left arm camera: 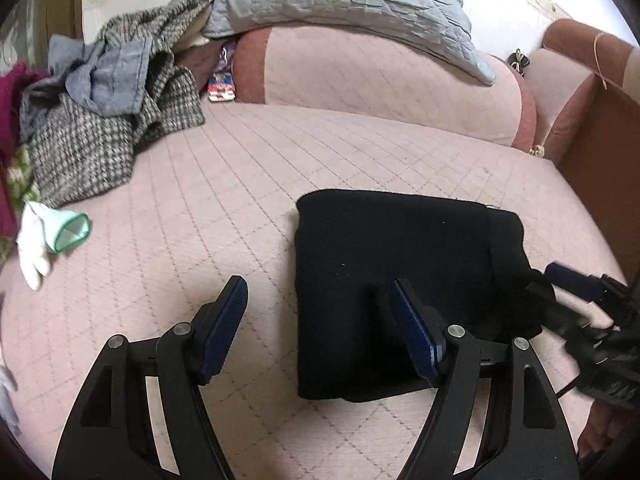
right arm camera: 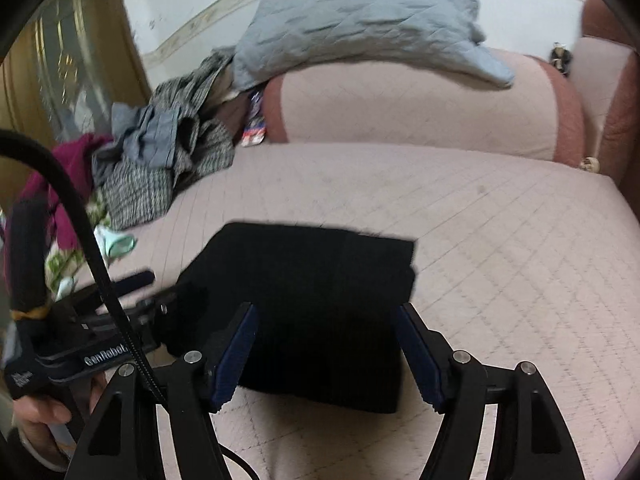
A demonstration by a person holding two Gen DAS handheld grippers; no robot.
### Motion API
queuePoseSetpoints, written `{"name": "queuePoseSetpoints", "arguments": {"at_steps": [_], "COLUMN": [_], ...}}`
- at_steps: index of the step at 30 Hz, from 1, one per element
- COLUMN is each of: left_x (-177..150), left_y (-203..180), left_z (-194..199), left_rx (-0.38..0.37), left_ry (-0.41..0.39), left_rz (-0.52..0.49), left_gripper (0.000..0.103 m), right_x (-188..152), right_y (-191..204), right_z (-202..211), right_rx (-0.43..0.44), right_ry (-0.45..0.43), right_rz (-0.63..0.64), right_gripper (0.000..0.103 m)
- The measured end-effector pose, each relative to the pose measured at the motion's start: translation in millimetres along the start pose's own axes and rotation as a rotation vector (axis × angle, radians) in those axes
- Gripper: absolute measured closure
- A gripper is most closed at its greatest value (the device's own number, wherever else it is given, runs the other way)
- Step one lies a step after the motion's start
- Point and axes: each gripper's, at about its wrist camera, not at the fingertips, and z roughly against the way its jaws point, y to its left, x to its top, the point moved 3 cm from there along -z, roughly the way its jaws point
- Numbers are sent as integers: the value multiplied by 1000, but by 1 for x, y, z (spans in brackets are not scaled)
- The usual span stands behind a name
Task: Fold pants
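The black pants [left arm camera: 400, 248] lie folded into a thick square bundle on the pink quilted sofa seat [left arm camera: 200, 208]. My left gripper [left arm camera: 317, 282] hovers open over the bundle's left edge, one finger above the black cloth and the other above bare seat. In the right wrist view the same pants [right arm camera: 312, 264] lie under my right gripper [right arm camera: 326, 306], which is open with its fingers spread over the near half of the bundle. Nothing is pinched by either gripper. One finger [left arm camera: 572, 278] of the right gripper shows at the bundle's right corner.
A heap of clothes with a houndstooth coat [left arm camera: 100, 140] fills the back left of the seat. A white glove with a green cuff [left arm camera: 44, 232] lies in front of it. A grey quilted cover [left arm camera: 340, 0] drapes the backrest. A brown board [left arm camera: 600, 160] stands at the right.
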Motion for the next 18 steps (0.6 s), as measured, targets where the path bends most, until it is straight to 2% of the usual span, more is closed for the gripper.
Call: {"name": "queuePoseSetpoints", "arguments": {"at_steps": [4,9,14,18], "left_x": [-2,-3,-8,-14], "left_y": [2,-3,-13,-22], "left_z": [8,26,43,51], "left_rx": [13,21,27,58], "left_ry": [-23,-73,-95,-116], "left_rz": [-8,-7,2,-13], "left_gripper": [28,28,28,28], "right_x": [-16,-9,0,3], "right_y": [-4,-8,1,12], "right_z": [-24,2,39,52], "right_rx": [-50,-23,-18,-31], "right_ry": [109,46,-49,-88], "right_rz": [5,-49,-50,-22], "right_gripper": [34,34,34,34]}}
